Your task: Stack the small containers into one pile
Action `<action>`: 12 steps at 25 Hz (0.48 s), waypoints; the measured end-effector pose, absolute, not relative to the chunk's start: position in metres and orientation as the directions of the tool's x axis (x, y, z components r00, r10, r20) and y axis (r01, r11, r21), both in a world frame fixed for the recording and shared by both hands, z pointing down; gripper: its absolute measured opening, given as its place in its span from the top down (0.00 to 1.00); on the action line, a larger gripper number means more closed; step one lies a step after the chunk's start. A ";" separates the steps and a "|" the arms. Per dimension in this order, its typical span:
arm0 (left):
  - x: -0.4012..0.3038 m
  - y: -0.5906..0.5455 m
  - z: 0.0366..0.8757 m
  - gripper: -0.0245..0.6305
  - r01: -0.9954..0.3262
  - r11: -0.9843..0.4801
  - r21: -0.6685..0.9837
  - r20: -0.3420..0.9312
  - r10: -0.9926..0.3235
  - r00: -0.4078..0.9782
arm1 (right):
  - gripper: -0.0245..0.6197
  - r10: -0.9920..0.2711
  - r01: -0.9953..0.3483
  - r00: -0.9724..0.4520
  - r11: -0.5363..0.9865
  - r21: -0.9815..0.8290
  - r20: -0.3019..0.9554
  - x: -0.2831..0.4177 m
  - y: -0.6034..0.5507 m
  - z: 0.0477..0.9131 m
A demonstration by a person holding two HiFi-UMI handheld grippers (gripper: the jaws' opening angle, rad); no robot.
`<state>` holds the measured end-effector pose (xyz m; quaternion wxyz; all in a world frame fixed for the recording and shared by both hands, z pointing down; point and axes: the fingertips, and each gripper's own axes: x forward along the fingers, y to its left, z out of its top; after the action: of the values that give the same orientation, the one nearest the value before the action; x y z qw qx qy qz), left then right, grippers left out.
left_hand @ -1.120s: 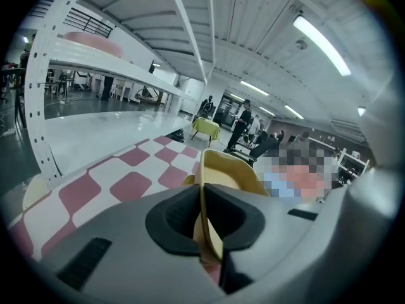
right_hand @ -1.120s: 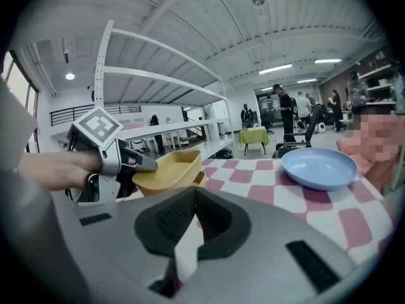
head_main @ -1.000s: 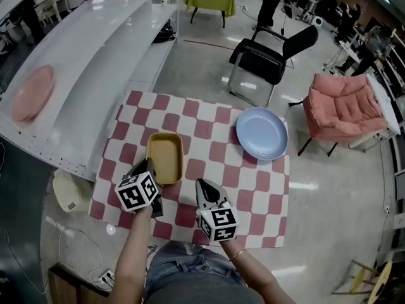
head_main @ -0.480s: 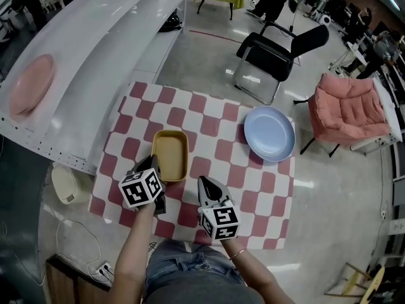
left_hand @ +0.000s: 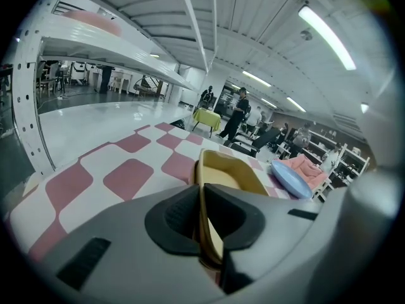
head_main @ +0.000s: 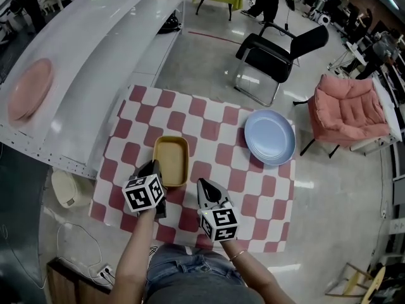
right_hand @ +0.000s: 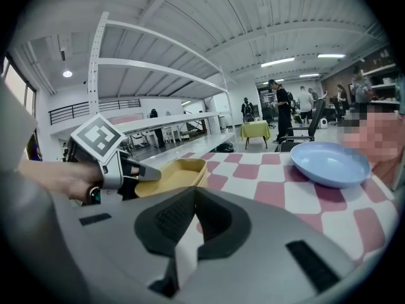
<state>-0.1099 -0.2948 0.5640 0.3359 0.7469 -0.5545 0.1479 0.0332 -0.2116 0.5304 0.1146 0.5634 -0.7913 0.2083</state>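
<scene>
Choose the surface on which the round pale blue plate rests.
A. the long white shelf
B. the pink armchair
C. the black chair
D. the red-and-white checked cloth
D: in the head view the round pale blue plate lies flat on the red-and-white checked cloth, near its far right corner, apart from the yellow rectangular container.

Matt yellow plastic container (head_main: 171,161); glossy blue plate (head_main: 270,137); checked cloth (head_main: 215,125).
</scene>
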 end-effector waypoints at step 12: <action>-0.119 -0.290 0.549 0.83 -0.937 -0.190 0.294 0.557 -0.762 0.330 | 0.95 -0.839 -0.931 -0.363 0.304 -0.204 0.406 0.026 -0.215 0.527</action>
<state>-0.1187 -0.2902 0.5485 0.3013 0.7577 -0.5605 0.1447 0.0263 -0.2148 0.5267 0.1121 0.5533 -0.7996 0.2049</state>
